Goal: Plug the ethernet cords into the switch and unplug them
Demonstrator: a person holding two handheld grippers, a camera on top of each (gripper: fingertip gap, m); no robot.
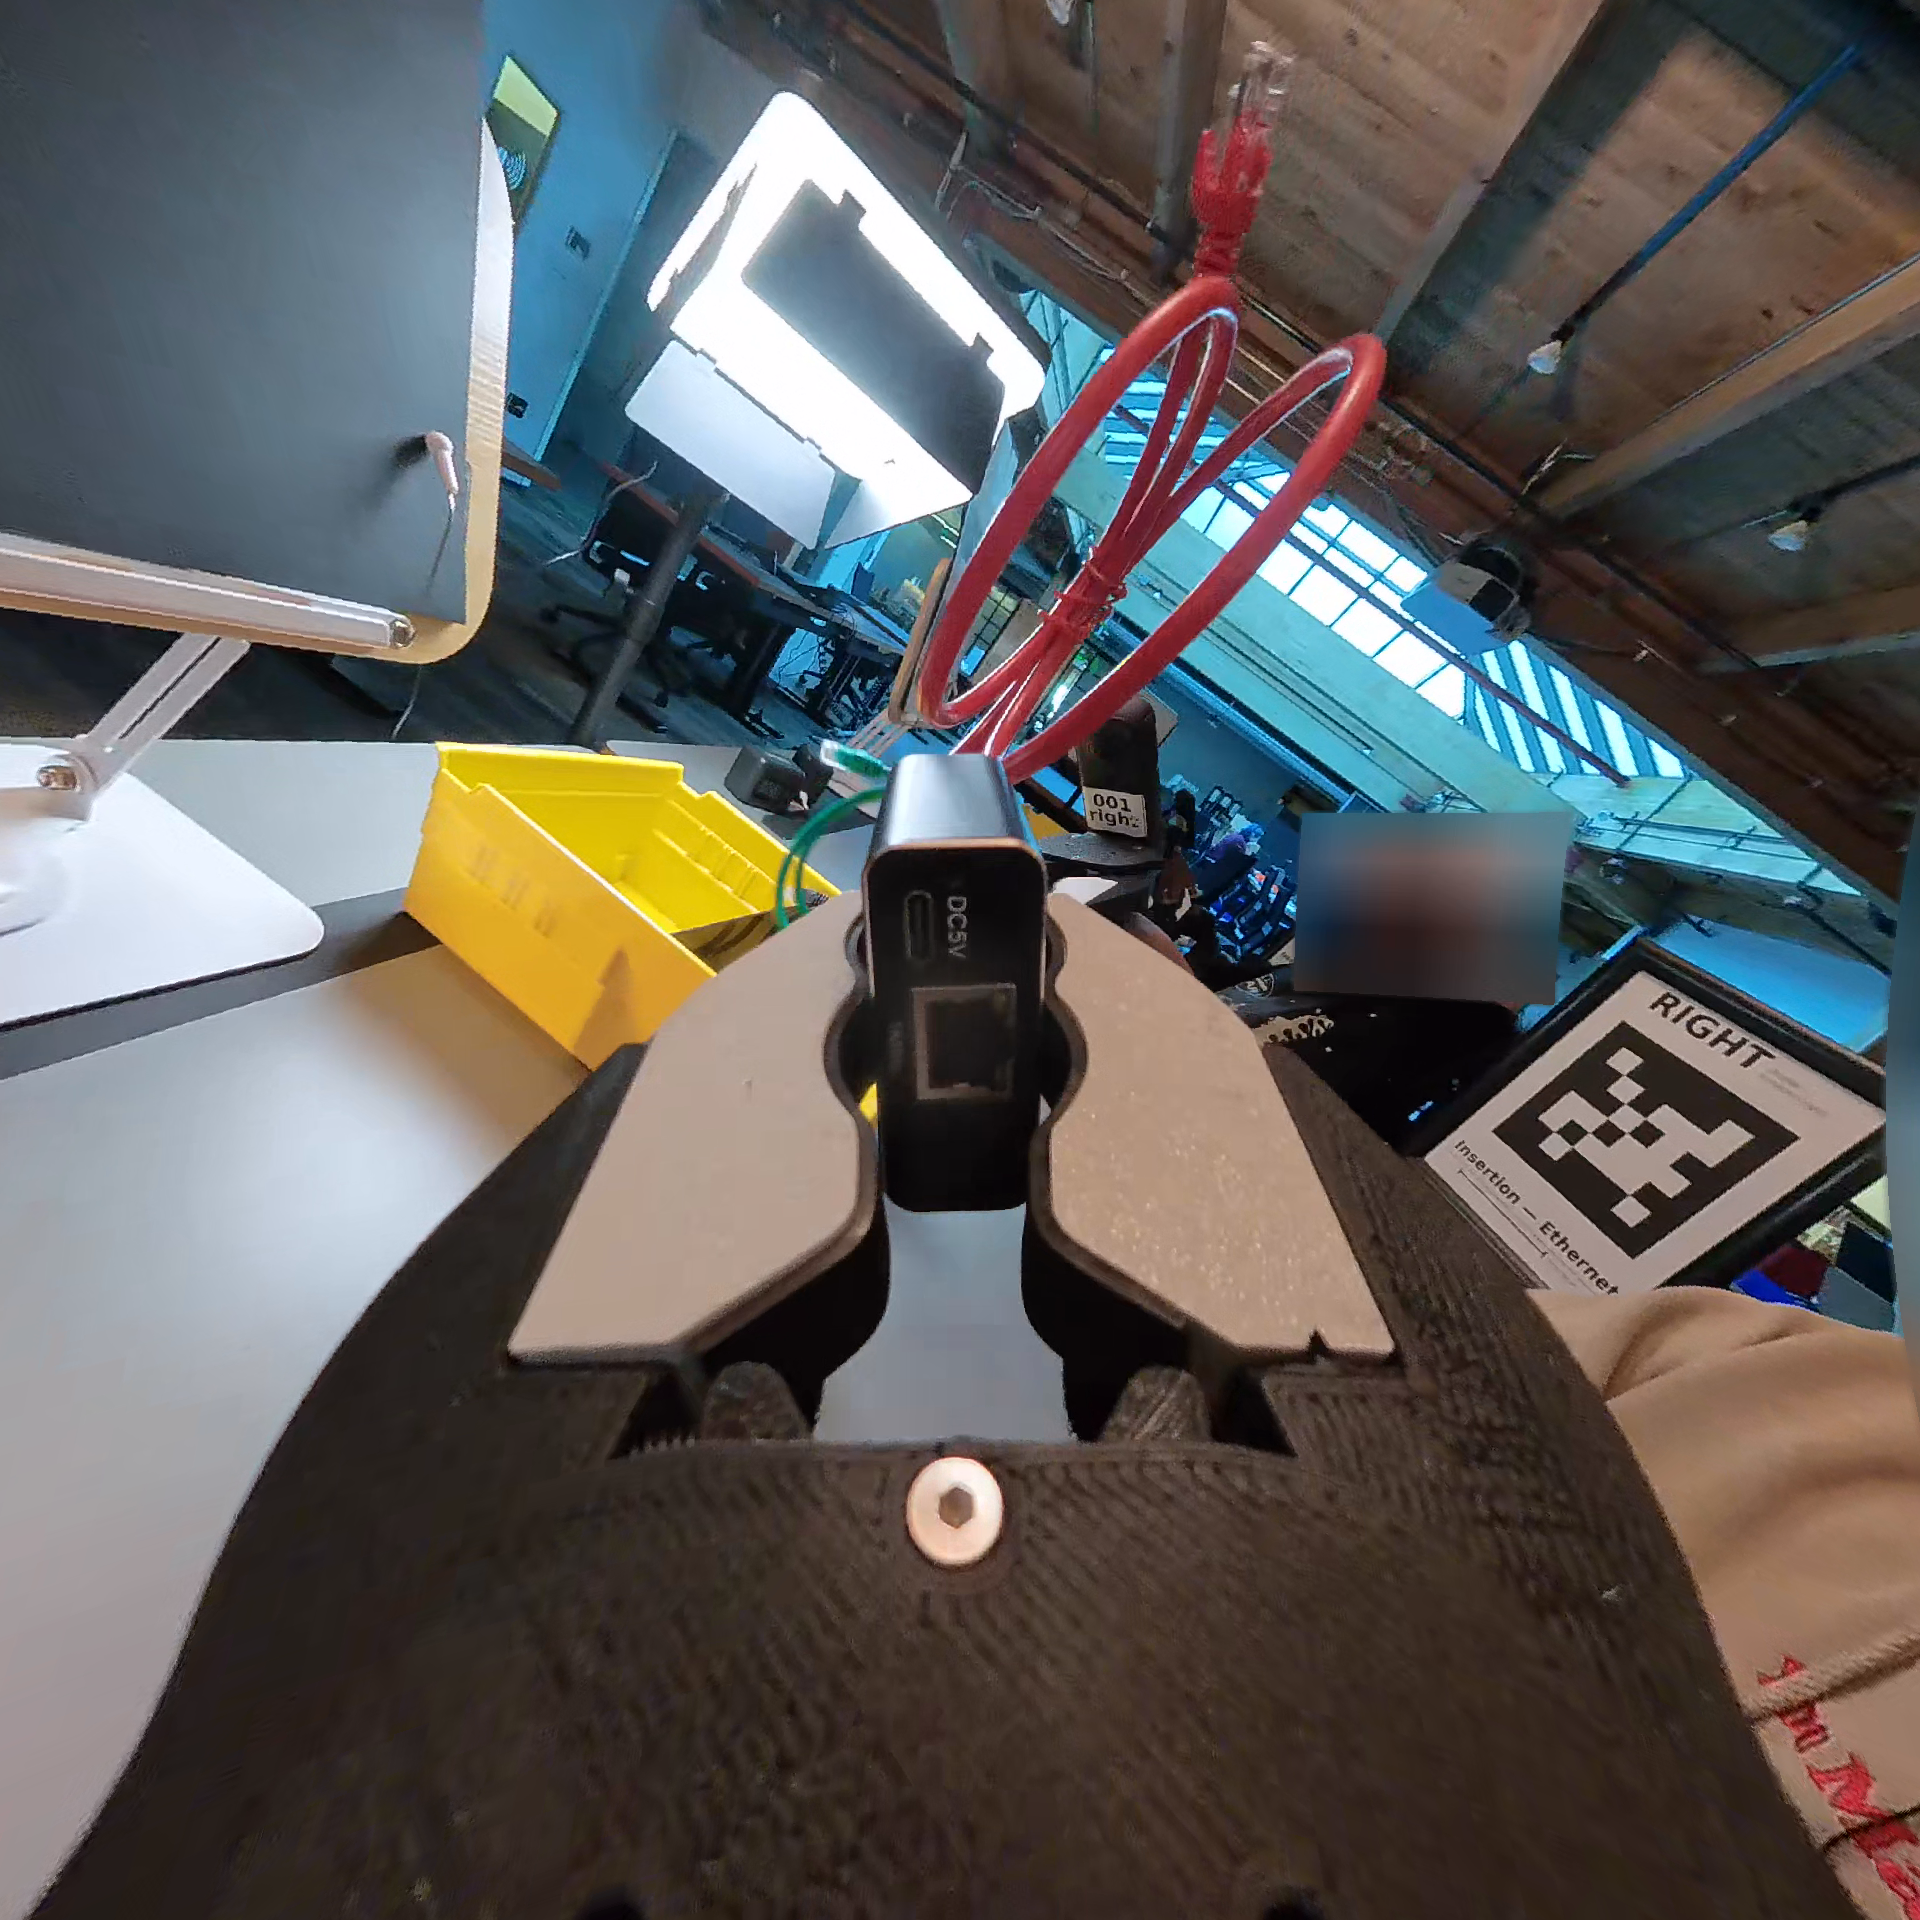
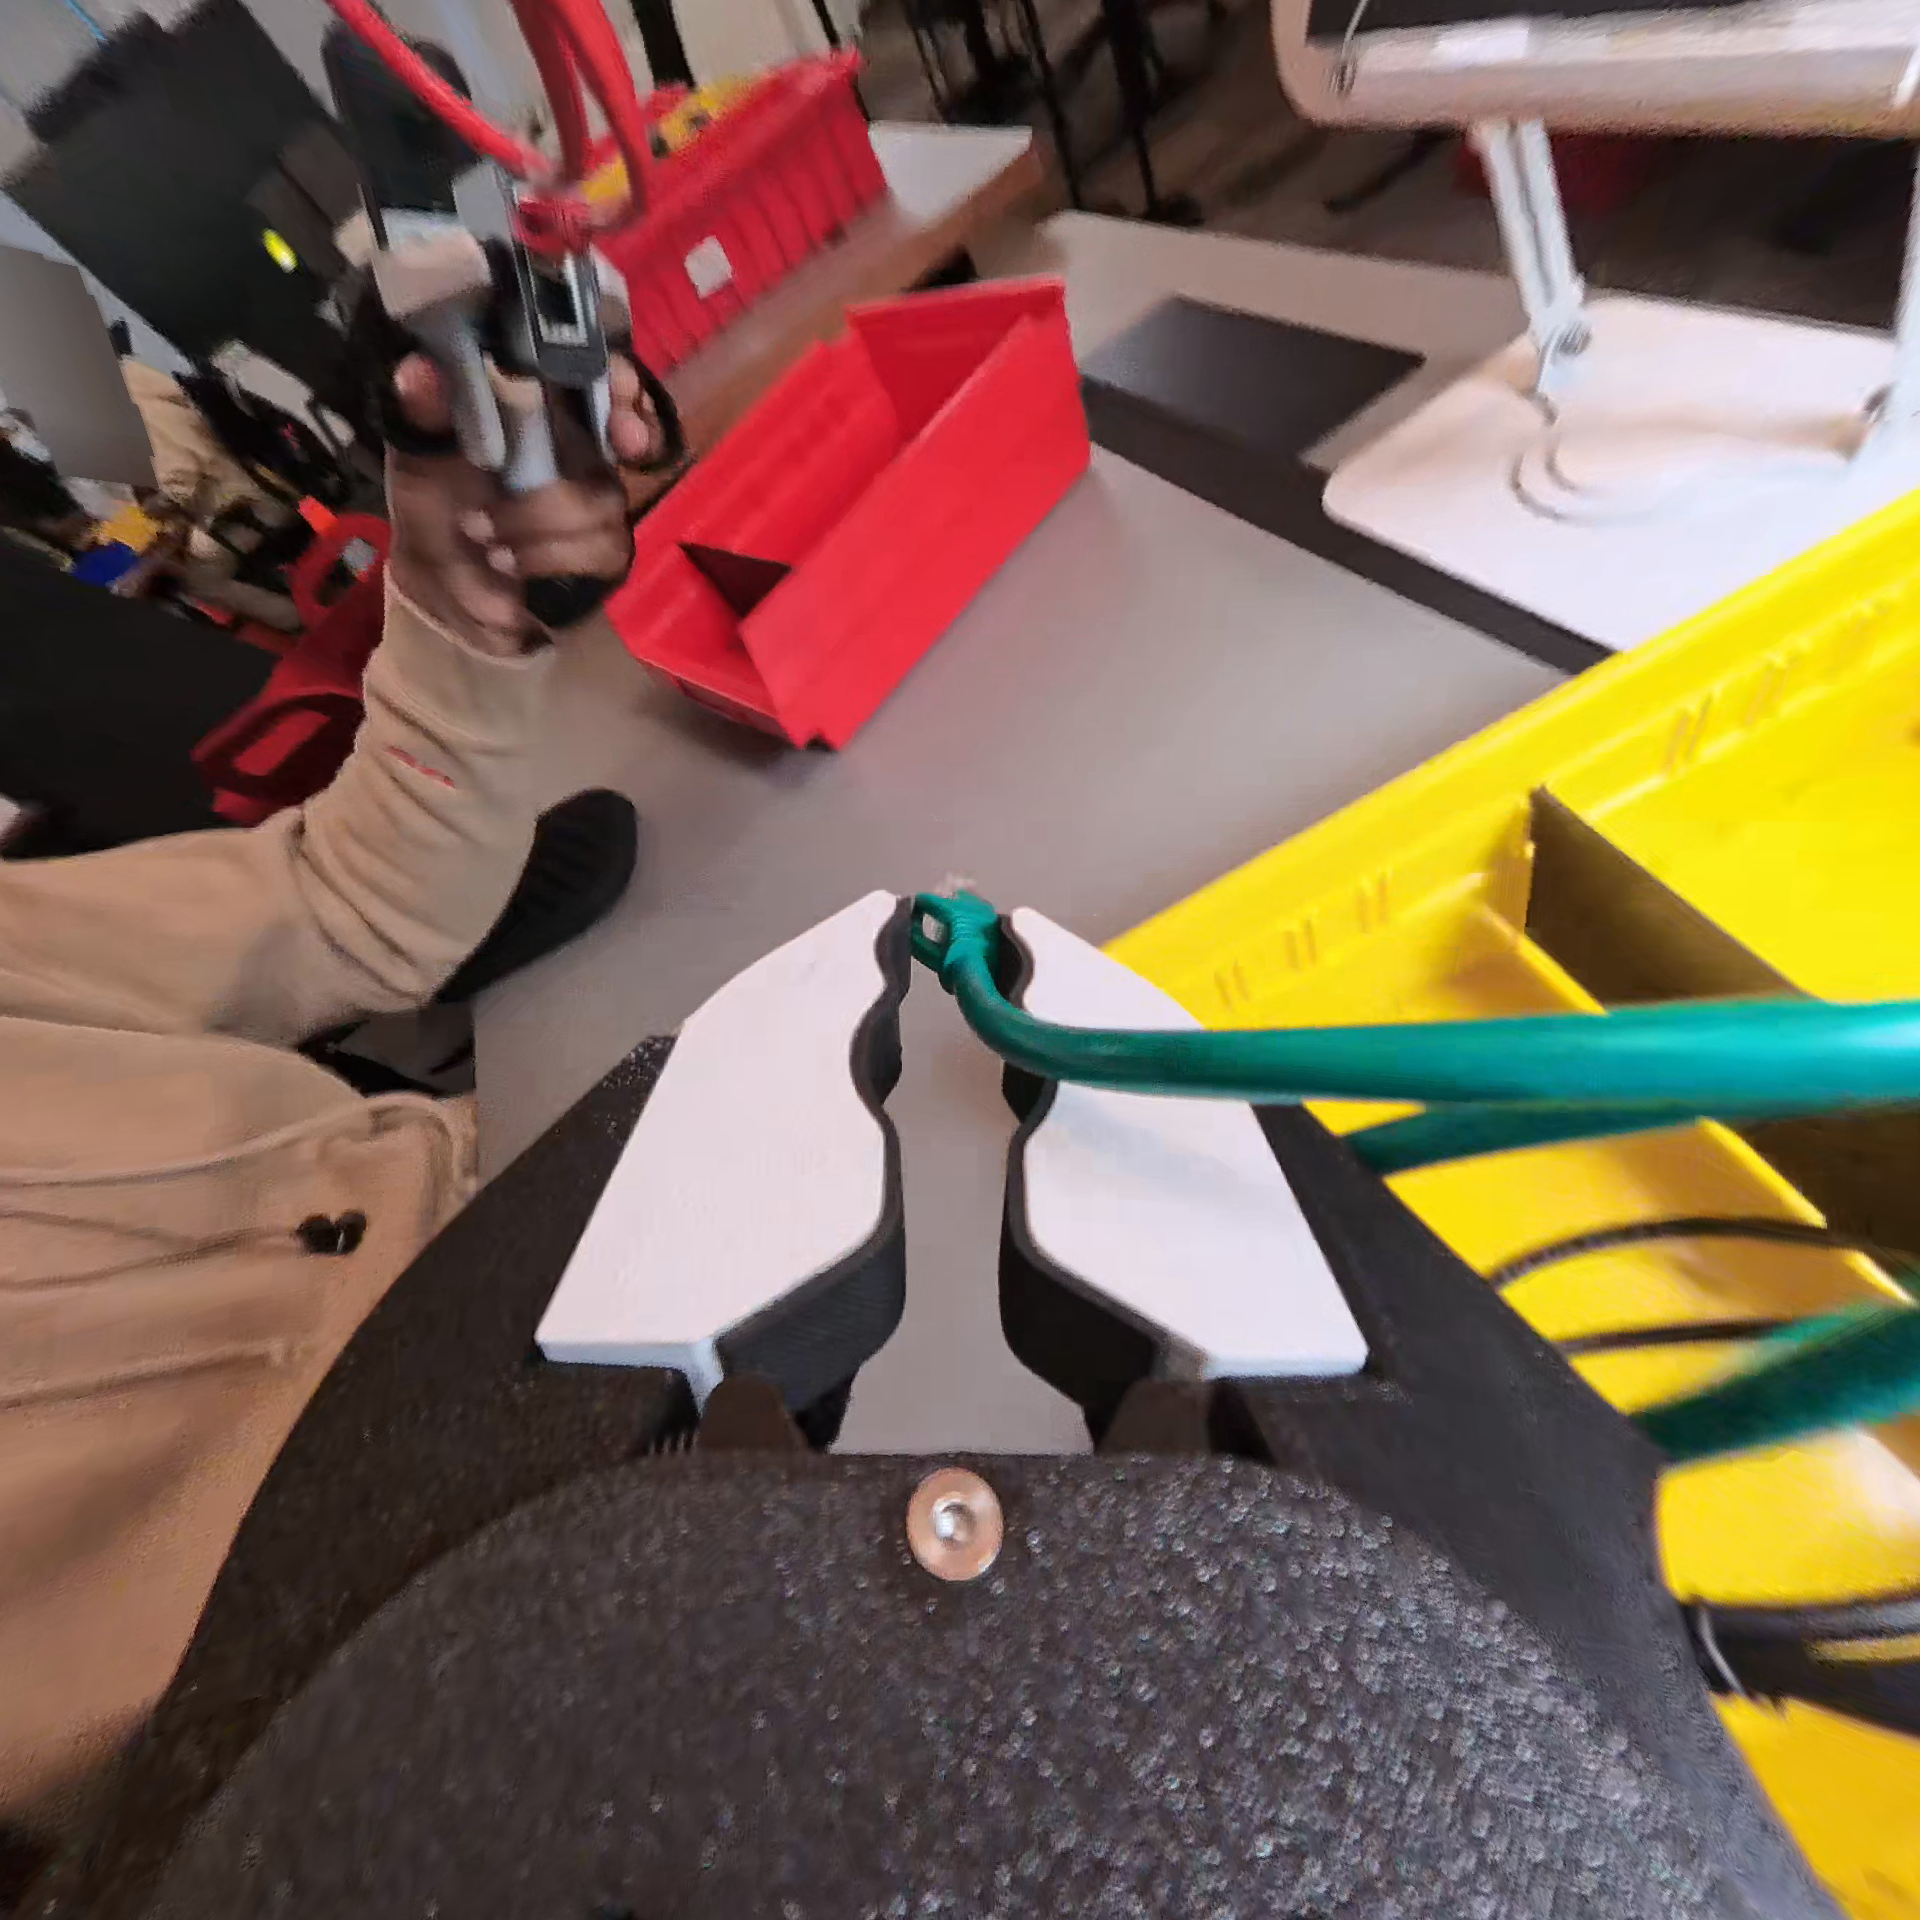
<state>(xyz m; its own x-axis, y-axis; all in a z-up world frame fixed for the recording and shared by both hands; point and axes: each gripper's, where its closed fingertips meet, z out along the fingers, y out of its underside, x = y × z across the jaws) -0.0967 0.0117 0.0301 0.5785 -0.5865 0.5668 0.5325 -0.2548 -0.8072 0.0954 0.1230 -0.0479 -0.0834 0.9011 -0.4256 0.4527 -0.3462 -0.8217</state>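
Observation:
My left gripper (image 1: 954, 977) is shut on a small black switch (image 1: 956, 1029), held upright above the grey table. The switch's near face shows an empty ethernet port. A coiled red ethernet cord (image 1: 1143, 520) rises from the switch's far end, its free plug (image 1: 1236, 156) pointing up. My right gripper (image 2: 956, 935) is shut on the plug of a green ethernet cord (image 2: 1455, 1055), which trails right over the yellow bin. In the right wrist view the left gripper with the switch (image 2: 556, 312) and the red cord (image 2: 582, 94) shows far off at upper left. The green cord (image 1: 821, 831) shows behind the switch.
A yellow bin (image 1: 582, 894) lies on the grey table (image 2: 1091, 707); it fills the right side of the right wrist view (image 2: 1662, 935). A red bin (image 2: 883, 499) sits mid-table. A white monitor stand (image 2: 1621, 457) is behind. A framed marker sign (image 1: 1652, 1132) stands at right. A person's beige sleeve (image 2: 208, 987) is at left. The gap from one gripper's tips to the other's is roughly 25 cm.

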